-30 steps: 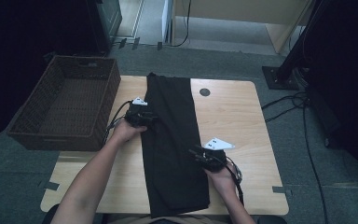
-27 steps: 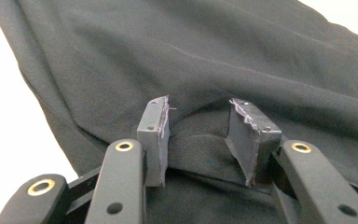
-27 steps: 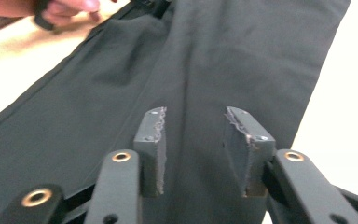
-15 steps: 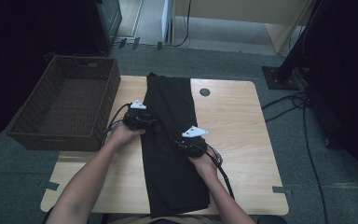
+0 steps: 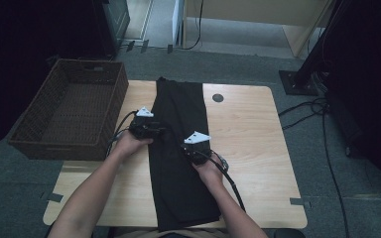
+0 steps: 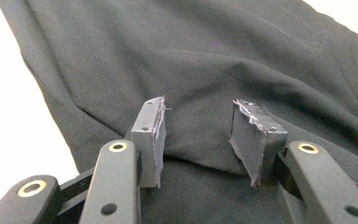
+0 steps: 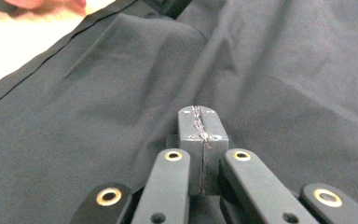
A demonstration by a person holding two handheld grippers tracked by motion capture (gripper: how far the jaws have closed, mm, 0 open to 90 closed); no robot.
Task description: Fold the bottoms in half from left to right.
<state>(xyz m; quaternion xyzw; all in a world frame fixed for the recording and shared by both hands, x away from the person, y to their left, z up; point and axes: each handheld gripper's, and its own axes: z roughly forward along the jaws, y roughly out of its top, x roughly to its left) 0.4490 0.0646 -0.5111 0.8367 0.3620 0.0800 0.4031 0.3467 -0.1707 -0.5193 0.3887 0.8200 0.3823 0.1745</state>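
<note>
Dim lab-like room, wooden table (image 5: 248, 129) on grey carpet, floor cables (image 5: 327, 124), stand base (image 5: 297, 82)

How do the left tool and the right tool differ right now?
The left tool has its jaws apart over the black trousers; the right tool has its jaws pressed together. The left sits at the trousers' left edge, the right nearer their right side. Both rest on the trousers.
</note>
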